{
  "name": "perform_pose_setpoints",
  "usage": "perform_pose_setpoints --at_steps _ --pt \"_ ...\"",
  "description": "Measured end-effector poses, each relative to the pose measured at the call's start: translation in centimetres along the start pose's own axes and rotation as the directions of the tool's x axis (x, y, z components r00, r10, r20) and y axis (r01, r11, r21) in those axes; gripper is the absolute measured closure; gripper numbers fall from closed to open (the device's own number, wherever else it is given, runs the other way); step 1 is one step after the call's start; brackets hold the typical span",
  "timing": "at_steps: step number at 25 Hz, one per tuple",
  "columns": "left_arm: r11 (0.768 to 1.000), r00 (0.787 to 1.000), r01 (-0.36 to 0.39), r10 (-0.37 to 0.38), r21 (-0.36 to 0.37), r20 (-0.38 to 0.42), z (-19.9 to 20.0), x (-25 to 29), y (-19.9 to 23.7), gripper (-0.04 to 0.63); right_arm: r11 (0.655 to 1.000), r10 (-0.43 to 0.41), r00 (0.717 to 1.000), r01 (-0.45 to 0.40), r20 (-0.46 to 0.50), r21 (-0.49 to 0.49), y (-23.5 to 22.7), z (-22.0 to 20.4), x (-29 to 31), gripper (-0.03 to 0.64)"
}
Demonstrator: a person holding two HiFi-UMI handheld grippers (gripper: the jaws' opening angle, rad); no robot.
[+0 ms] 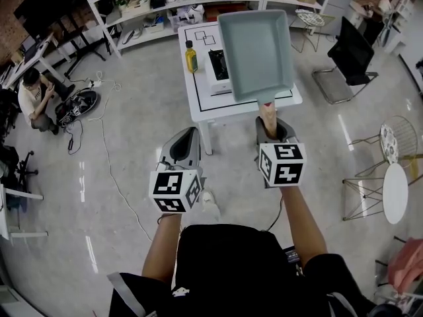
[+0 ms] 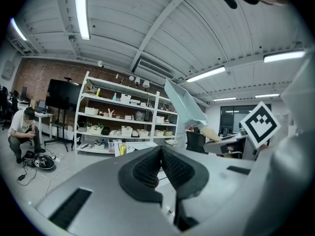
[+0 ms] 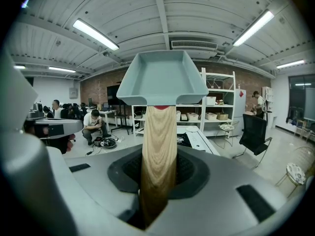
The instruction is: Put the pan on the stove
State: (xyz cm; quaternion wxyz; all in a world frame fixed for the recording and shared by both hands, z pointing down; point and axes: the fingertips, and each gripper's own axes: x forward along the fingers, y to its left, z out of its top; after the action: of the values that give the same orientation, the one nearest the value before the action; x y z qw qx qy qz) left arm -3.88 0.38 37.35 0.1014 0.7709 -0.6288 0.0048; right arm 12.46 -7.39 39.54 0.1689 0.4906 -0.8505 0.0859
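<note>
A grey-blue rectangular pan (image 1: 256, 53) with a wooden handle (image 1: 267, 114) hangs in the air over the right half of the white table (image 1: 198, 107). My right gripper (image 1: 272, 127) is shut on that handle; in the right gripper view the handle (image 3: 158, 146) runs up between the pads to the pan (image 3: 162, 80). The white stove (image 1: 217, 68) with a black top sits on the table, partly hidden under the pan. My left gripper (image 1: 182, 152) is lower and to the left, off the table, shut and empty, its pads (image 2: 147, 171) pressed together.
A yellow oil bottle (image 1: 191, 57) stands on the table left of the stove. Shelving (image 1: 165, 5) runs behind the table. A person (image 1: 33, 98) crouches on the floor at left among cables. A black chair (image 1: 350, 55) and a small round table (image 1: 395, 191) stand to the right.
</note>
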Motion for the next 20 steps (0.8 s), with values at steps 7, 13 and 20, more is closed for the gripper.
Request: perform_pose_setpoints --at_steps 7,13,20 --pt "1.0 1.0 0.011 -0.011 -0.005 -0.001 1.5 3.2 3.8 0.584 1.0 -0.015 1.0 0.015 -0.004 0.005 0.5 2.4 4.3 0.543" --pt "1.0 1.0 0.029 -0.029 -0.009 0.002 2.6 5.7 6.9 0.584 0.999 -0.036 0.999 0.036 -0.014 0.012 1.2 4.0 7.5 0.543" --pt "0.998 0.998 0.06 -0.06 -0.016 0.002 3.1 8.5 9.8 0.584 0.998 -0.062 0.998 0.062 -0.019 0.015 1.6 5.0 10.7 0.543"
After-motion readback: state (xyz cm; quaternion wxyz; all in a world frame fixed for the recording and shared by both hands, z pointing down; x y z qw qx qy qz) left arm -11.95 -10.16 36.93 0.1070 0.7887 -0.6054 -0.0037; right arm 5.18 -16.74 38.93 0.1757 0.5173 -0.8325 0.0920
